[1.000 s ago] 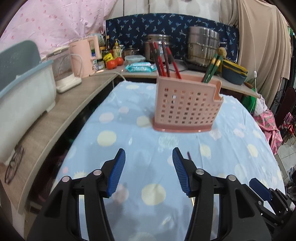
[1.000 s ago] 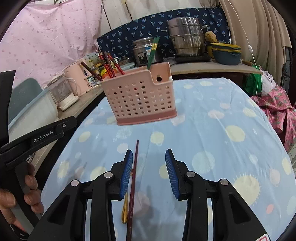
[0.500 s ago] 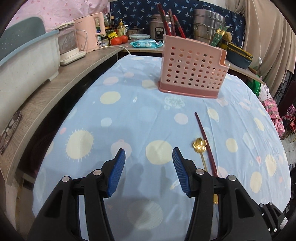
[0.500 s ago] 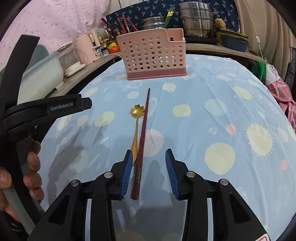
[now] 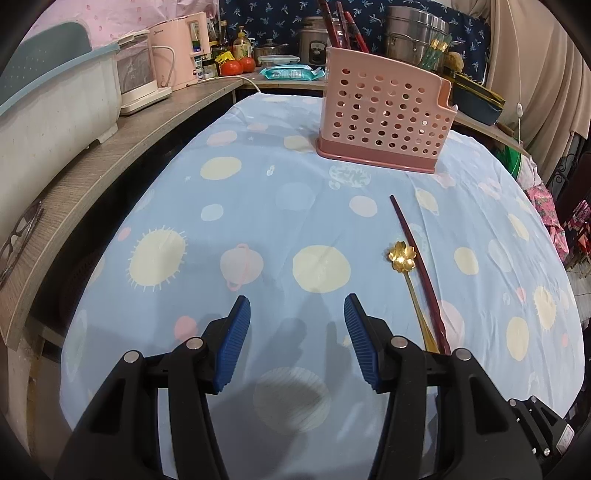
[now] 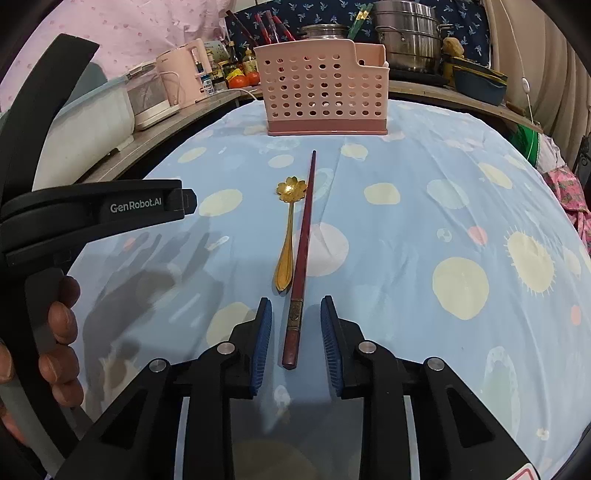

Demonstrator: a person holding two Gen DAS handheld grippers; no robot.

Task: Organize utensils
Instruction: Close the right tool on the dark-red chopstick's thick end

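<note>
A dark red chopstick [image 6: 302, 254] lies on the blue tablecloth, pointing toward a pink perforated utensil holder [image 6: 325, 98] at the far side. A gold flower-bowl spoon [image 6: 287, 236] lies just left of it. My right gripper [image 6: 295, 343] is open with the chopstick's near end between its fingers, not touching. My left gripper [image 5: 297, 339] is open and empty above the cloth, left of the spoon [image 5: 404, 269] and chopstick [image 5: 417, 258]. The holder [image 5: 384, 122] holds red chopsticks [image 5: 340, 22] and green ones.
A wooden counter [image 5: 110, 155] runs along the left with a white tub [image 5: 48, 107], a pink kettle [image 5: 177, 51], bottles and tomatoes. Steel pots [image 6: 406, 37] and a blue dish stand behind the holder. The left gripper's body and the hand holding it [image 6: 62, 302] fill the right wrist view's left side.
Both grippers pulled back from the holder and dropped toward the table. The spoon and chopstick came into view, and the chopstick's near end now lies between my right fingers.
</note>
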